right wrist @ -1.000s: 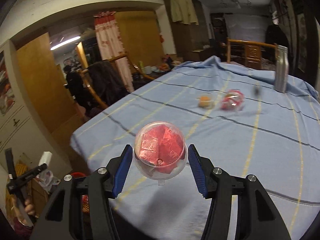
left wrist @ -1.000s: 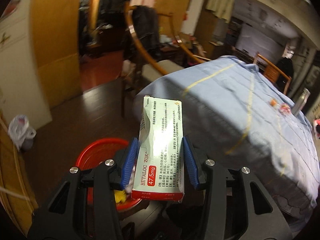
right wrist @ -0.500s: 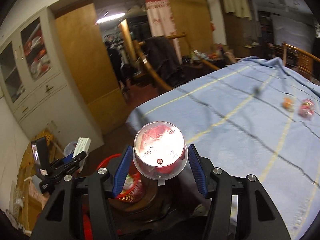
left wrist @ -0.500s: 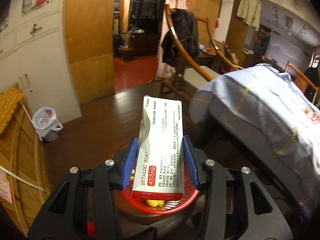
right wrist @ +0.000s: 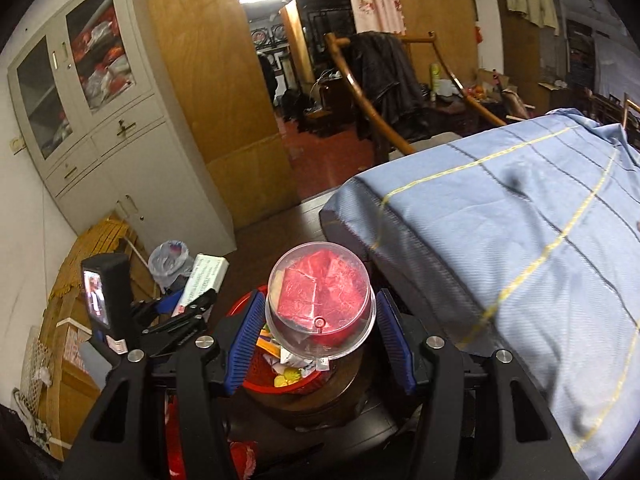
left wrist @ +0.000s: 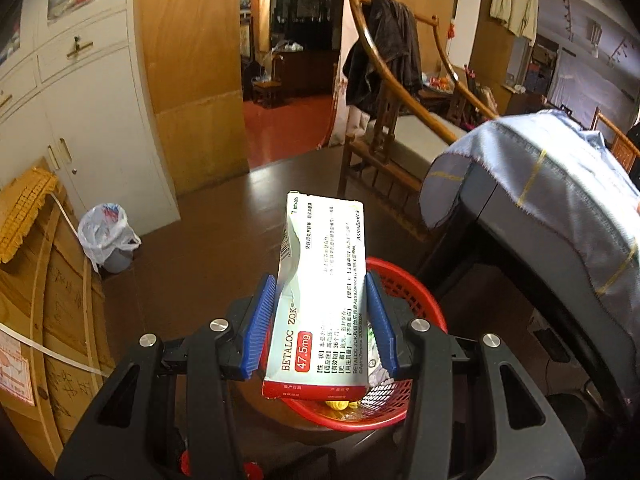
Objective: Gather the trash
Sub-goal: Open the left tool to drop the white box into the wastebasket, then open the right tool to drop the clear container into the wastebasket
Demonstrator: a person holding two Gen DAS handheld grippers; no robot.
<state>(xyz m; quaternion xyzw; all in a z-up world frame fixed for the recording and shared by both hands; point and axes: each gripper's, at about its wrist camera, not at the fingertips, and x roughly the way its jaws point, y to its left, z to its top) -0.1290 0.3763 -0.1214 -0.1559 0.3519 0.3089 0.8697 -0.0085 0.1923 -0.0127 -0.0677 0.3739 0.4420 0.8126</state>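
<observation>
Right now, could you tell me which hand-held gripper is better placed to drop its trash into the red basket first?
Left, probably. The left hand-held gripper holds the medicine box directly above the red basket. The right hand-held gripper has its clear container over the basket too.

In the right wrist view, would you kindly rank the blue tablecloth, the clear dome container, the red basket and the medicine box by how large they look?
1. blue tablecloth
2. clear dome container, though it sits closest to the camera
3. red basket, mostly hidden behind the container, so this rank is unsure
4. medicine box
</observation>
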